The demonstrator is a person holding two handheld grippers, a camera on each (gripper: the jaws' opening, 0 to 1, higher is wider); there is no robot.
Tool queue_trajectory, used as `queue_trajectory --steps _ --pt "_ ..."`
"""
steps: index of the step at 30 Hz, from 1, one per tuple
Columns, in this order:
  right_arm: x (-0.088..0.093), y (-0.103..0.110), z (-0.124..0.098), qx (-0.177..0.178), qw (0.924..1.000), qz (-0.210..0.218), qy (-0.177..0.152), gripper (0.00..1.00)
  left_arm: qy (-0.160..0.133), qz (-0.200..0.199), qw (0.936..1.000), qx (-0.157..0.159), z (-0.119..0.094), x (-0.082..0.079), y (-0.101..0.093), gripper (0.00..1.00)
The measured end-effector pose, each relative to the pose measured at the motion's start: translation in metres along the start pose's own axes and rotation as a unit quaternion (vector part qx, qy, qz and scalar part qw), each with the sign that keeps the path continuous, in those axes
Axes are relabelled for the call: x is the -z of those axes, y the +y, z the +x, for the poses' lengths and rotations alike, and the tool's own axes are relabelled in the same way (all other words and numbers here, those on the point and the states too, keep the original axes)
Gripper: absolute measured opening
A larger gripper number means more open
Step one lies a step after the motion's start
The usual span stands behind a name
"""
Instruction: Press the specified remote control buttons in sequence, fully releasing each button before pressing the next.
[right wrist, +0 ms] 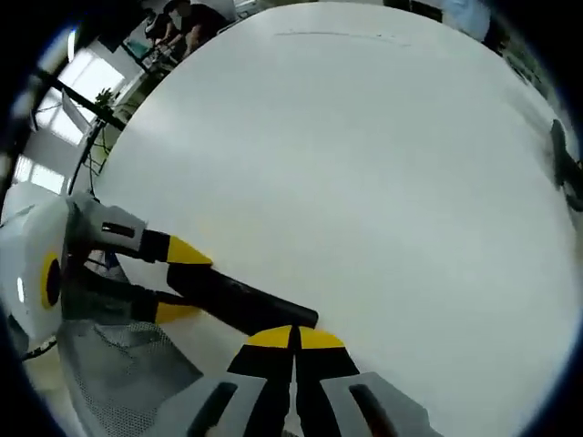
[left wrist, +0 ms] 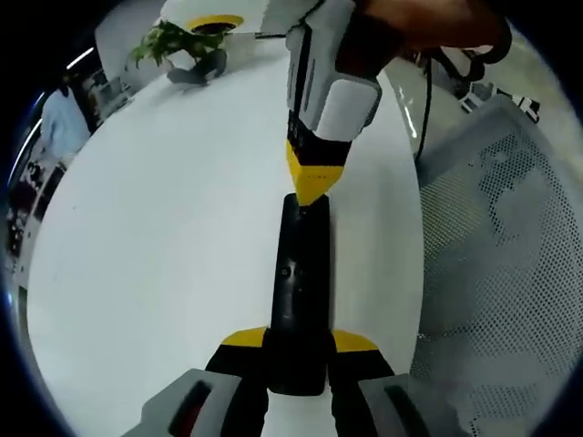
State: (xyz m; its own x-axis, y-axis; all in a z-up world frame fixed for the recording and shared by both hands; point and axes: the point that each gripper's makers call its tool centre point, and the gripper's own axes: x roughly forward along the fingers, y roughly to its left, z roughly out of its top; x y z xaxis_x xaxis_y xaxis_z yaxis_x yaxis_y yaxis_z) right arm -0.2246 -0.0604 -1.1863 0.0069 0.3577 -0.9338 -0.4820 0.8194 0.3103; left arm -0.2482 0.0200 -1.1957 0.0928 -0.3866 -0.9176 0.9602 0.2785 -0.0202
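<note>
A long black remote control [left wrist: 301, 273] lies lengthwise on the white table [left wrist: 164, 237]. My left gripper [left wrist: 301, 342] is shut on its near end, one yellow-tipped jaw on each side. My right gripper [left wrist: 311, 185] comes down from above with its jaws shut into a single yellow wedge, and the tip rests on the remote's far end. In the right gripper view the remote [right wrist: 239, 299] runs in from the left, held by the left gripper [right wrist: 180, 282]. There the right gripper [right wrist: 293, 337] meets the remote's end, hiding the button beneath it.
A potted plant [left wrist: 182, 50] stands at the table's far end beside a yellow-rimmed object [left wrist: 214, 20]. A grey mesh chair [left wrist: 496, 264] sits close along the table's right edge, with a dark cable [left wrist: 424, 100] above it. People [right wrist: 182, 18] are in the distance.
</note>
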Motion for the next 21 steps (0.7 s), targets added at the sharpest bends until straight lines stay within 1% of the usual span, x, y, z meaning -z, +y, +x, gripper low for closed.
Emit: queue_trajectory --steps 4,5,8,12,17,21 --pt "0.0007 0.0 -0.0016 -0.015 0.9991 0.029 -0.028 0.0 0.01 0.004 0.9999 0.001 0.0004 -0.0002 0.0 0.24" --pt "0.0014 0.0002 -0.0022 -0.015 0.9987 0.031 -0.038 0.0 0.01 0.005 0.9999 0.002 0.0004 -0.0001 0.0001 0.24" --pt "0.0014 -0.0004 -0.0025 -0.018 0.9978 0.037 -0.051 0.0 0.013 0.009 0.9999 0.003 0.0004 0.0001 -0.0003 0.24" --pt "-0.0012 -0.0006 -0.0019 -0.021 0.9974 0.047 -0.05 0.0 0.014 0.005 0.9999 0.001 0.0002 0.0001 -0.0002 0.24" --pt "-0.0008 0.0018 -0.0003 -0.025 0.9985 0.034 -0.035 0.0 0.011 0.0 0.9999 -0.004 0.0001 -0.0001 -0.0007 0.24" --pt "-0.0053 0.005 -0.0033 -0.026 0.9982 0.035 -0.041 0.0 0.01 -0.003 0.9999 -0.005 0.0001 -0.0003 -0.0005 0.24"
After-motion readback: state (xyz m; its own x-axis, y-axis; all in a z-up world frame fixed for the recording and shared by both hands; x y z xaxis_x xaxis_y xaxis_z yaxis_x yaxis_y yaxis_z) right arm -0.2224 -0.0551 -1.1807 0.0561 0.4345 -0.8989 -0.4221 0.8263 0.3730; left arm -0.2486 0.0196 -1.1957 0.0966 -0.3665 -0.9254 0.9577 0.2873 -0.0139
